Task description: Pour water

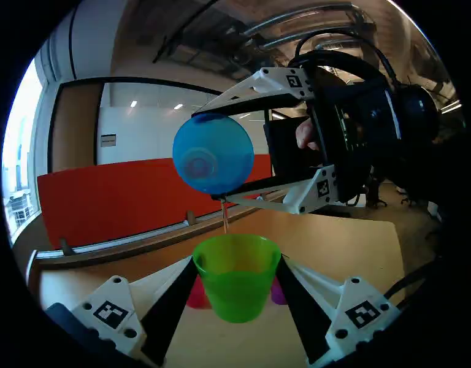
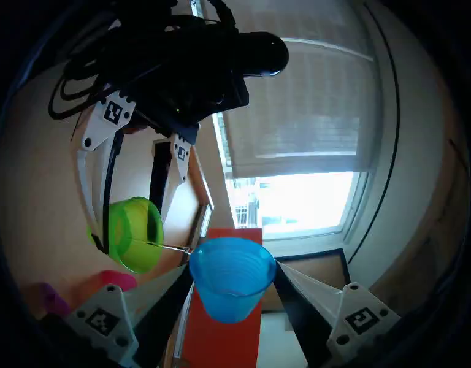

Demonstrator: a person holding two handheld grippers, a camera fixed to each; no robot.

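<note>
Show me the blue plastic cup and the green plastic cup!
blue plastic cup [image 2: 227,295]: right gripper view, on its outer side wall.
green plastic cup [image 1: 237,294]: left gripper view, on its outer side wall.

Your left tongs [image 1: 237,270] and right tongs [image 2: 232,277] had white triangular frames, black inner faces, square black-and-white markers [image 1: 110,313] near each base, and looped black cables [image 2: 82,92] behind.

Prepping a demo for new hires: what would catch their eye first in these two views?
The tipped blue cup, clamped in the right gripper, sits high in the middle of the left gripper view, a thin stream of water falling from its rim. Directly below, the left gripper holds the green cup that catches it. Behind it peek a pink cup and a purple cup.
</note>
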